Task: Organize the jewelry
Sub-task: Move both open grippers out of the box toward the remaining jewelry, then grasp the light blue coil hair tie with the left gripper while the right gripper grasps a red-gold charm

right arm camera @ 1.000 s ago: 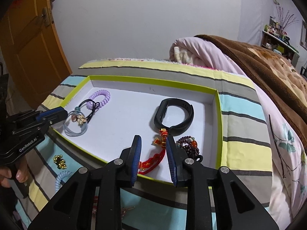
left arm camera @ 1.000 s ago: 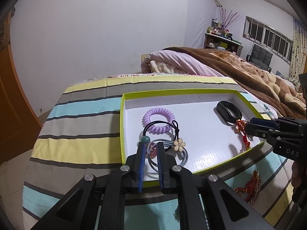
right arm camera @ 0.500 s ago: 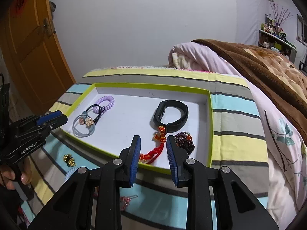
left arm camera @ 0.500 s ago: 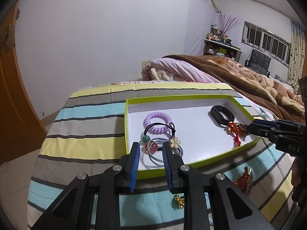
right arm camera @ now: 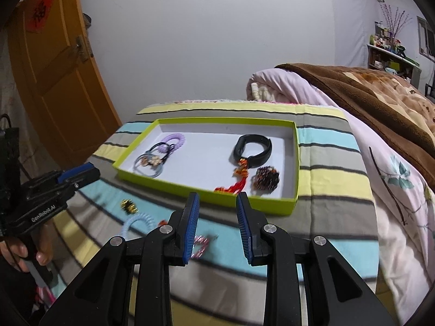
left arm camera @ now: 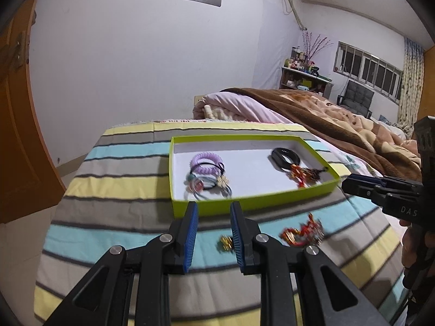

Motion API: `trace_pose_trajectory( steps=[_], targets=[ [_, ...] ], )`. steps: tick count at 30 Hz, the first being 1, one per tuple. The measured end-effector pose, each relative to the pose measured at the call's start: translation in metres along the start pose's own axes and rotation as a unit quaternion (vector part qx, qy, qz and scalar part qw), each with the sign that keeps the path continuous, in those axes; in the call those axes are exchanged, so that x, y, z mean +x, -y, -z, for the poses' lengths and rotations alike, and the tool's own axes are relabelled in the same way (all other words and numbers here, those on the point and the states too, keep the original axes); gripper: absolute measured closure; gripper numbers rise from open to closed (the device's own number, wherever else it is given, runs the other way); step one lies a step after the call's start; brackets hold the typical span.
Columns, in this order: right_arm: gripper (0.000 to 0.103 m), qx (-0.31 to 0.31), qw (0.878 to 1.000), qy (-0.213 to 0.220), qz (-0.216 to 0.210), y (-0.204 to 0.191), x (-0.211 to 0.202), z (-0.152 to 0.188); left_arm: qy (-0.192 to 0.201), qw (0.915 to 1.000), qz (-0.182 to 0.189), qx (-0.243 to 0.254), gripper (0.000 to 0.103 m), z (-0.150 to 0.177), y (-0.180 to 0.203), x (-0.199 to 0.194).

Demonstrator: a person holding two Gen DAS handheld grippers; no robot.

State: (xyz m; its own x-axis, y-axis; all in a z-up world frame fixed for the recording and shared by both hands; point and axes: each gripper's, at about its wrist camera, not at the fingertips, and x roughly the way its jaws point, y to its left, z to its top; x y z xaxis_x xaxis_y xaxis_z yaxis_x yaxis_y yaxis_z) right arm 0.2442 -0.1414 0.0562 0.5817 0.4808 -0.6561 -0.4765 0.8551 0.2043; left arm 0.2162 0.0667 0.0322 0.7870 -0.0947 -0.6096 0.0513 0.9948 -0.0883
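A lime-rimmed white tray [left arm camera: 244, 206] [right arm camera: 209, 194] lies on the striped bedspread. In it are a purple coil hair tie [left arm camera: 205, 160] [right arm camera: 174, 140], black and grey hair ties with a flower charm [left arm camera: 214, 186] [right arm camera: 152, 161], a black wristband [left arm camera: 284, 157] [right arm camera: 252, 149], a red tassel charm [right arm camera: 236, 183] and a dark beaded bracelet [right arm camera: 267, 178]. On the bedspread in front lie a small gold piece [left arm camera: 225, 243] [right arm camera: 128, 206], a red-gold ornament [left arm camera: 303, 233], a pale blue coil tie [right arm camera: 138, 221] and a pink piece [right arm camera: 201, 244]. My left gripper [left arm camera: 213, 212] and right gripper [right arm camera: 217, 199] are open, empty, short of the tray.
A rolled pink quilt and brown blanket [right arm camera: 353, 95] lie on the bed to the right. An orange door [right arm camera: 54, 76] stands at the left. A shelf [left arm camera: 304, 81] and window are at the back right.
Both grippers have pulled back and up from the tray and their jaws have opened wider. The loose pieces on the bedspread have come into view.
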Motion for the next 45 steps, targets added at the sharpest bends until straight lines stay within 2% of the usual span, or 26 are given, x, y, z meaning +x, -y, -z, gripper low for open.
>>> trace_pose_trajectory(
  steps=[11,20,30,45],
  targets=[
    [0.074,-0.001,1.000,0.000,-0.015,-0.021,-0.031,0.036,-0.016,0.9997,0.016,0.002,0.079,0.036,0.016,-0.026],
    [0.074,0.008,1.000,-0.002,-0.015,-0.023,-0.034,0.046,-0.033,0.9992,0.024,-0.004,0.079,0.043,0.021,-0.023],
    [0.074,0.008,1.000,-0.009,-0.019,-0.022,-0.022,0.041,-0.062,0.9977,0.026,-0.007,0.079,0.039,0.025,0.006],
    [0.074,0.021,0.998,-0.052,-0.040,-0.008,0.027,0.016,-0.111,0.9935,0.025,-0.008,0.079,0.036,0.035,0.045]
  ],
)
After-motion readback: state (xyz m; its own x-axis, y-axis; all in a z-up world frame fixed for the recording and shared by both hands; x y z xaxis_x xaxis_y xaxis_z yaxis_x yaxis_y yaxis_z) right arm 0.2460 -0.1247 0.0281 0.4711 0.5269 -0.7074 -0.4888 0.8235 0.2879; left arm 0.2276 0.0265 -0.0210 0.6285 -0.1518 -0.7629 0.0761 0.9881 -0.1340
